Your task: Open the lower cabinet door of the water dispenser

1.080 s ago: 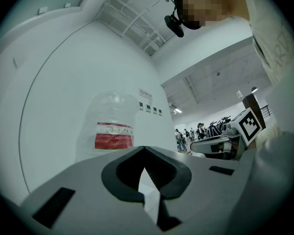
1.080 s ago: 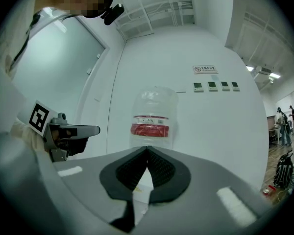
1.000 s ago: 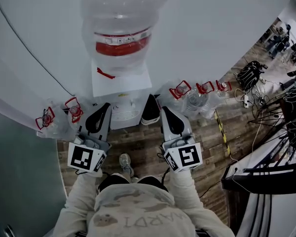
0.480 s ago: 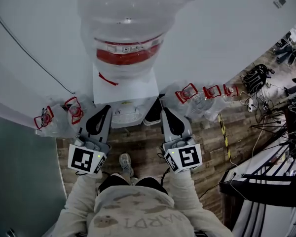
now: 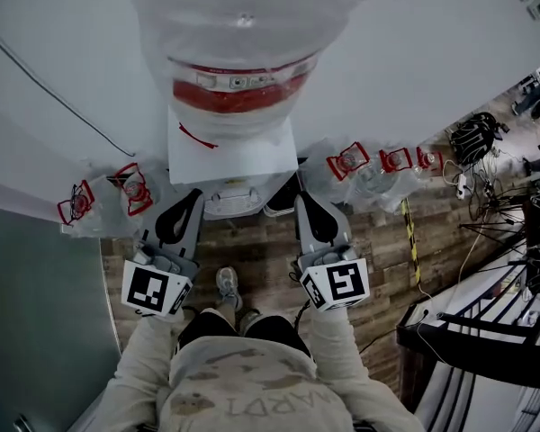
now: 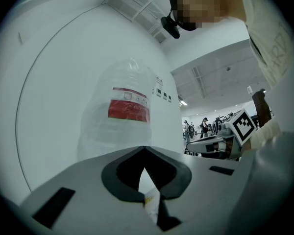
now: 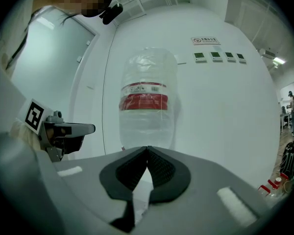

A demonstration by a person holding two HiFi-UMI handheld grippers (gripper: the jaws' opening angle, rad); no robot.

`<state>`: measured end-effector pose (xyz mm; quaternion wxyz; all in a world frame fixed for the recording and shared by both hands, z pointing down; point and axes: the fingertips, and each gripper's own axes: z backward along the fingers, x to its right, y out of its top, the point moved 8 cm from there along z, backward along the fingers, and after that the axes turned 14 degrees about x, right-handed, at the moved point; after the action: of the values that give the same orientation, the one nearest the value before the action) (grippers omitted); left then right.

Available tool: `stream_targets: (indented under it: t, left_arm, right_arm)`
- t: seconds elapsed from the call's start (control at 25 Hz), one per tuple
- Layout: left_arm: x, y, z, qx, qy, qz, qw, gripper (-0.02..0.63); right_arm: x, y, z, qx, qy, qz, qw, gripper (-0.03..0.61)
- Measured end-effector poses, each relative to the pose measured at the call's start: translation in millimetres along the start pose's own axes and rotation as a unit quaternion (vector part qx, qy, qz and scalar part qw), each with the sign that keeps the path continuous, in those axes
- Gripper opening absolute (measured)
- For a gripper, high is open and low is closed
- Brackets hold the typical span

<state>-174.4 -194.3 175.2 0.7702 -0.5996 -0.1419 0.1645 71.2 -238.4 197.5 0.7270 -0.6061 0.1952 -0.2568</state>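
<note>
The left gripper (image 6: 144,149) has its jaws tip to tip with nothing between them. The right gripper (image 7: 147,149) is the same, pinched together and empty. Both point level at the water dispenser (image 5: 231,144), 1 on each side of its tap ledge (image 5: 229,202).

The dispenser stands against the far wall with its long axis vertical and its front facing the person. The inverted water bottle (image 5: 238,52) sits on top. The lower cabinet door is on that front, below the ledge, and no view shows it.

This looks like the approach step. Next, 1 gripper probably has to drop lower, find the door's free edge or handle, part its jaws and pull toward the person.
</note>
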Motion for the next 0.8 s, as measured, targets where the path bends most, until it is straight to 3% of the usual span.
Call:
stream_targets:
  t: [0.4,0.8]
  left_arm:
    - [19.2,-15.7,15.1,-0.012,0.024,0.0,0.9996,0.002]
    - [35.8,-59.4,41.0,-0.028,0.03,0.009,0.9991,0.002]
  right_arm:
    - [4.0,-32.4,19.9,-0.037,0.025,-0.015,0.999,0.009]
    - [4.2,-89.9,39.2,-0.062,0.033,-0.03,0.997,0.009]
